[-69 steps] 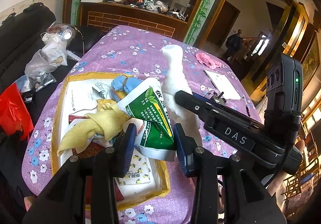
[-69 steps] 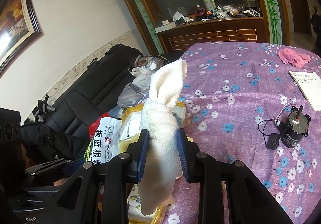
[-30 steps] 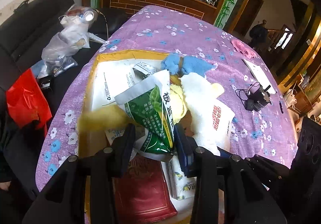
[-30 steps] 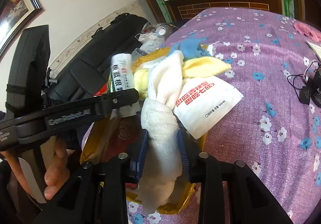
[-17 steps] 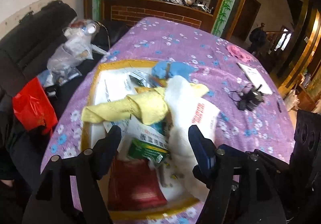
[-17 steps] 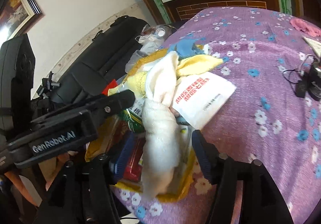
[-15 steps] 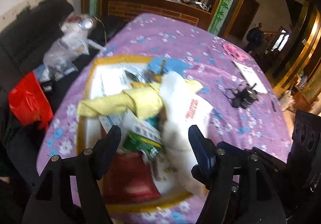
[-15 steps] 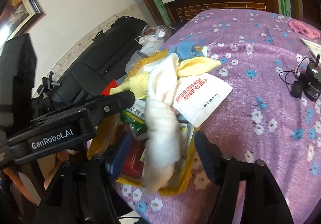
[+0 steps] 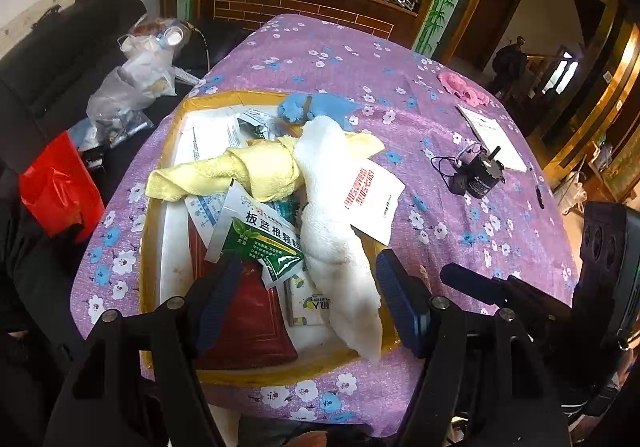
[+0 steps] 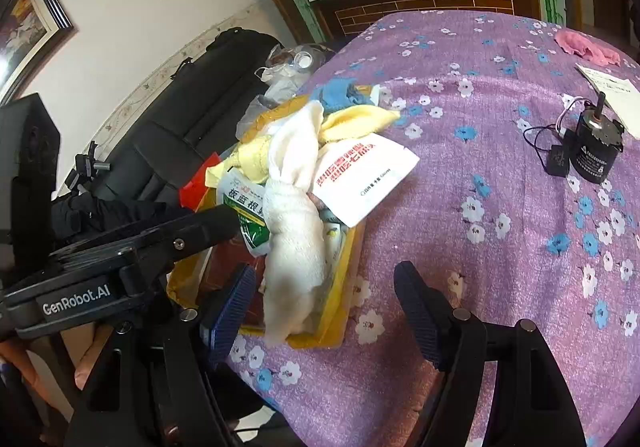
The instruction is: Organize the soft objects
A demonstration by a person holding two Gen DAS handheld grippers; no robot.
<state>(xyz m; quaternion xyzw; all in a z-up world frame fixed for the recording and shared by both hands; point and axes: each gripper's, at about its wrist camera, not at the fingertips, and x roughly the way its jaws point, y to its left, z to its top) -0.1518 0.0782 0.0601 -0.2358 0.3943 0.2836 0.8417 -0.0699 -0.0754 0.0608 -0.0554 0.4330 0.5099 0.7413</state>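
Note:
A yellow-rimmed tray [image 9: 149, 247] on the purple flowered table holds a white towel [image 9: 336, 247], a yellow cloth [image 9: 240, 171], a blue cloth [image 9: 298, 109], a green packet [image 9: 262, 241] and a white pouch [image 9: 370, 197]. My left gripper [image 9: 308, 301] is open above the tray's near end, holding nothing. My right gripper [image 10: 324, 311] is open over the tray's near right corner, with the white towel [image 10: 294, 223] lying free between its fingers. The tray [image 10: 344, 267] also shows in the right wrist view.
A pink cloth [image 9: 462, 87] lies at the far right of the table. A black motor with wires [image 9: 478, 173] and a paper sheet [image 9: 490, 135] lie right of the tray. A black sofa with bags [image 9: 132, 87] and a red bag [image 9: 56, 187] stand left.
My left gripper let go of the green packet and my right gripper let go of the white towel. Both now lie in the tray. Both grippers opened and drew back.

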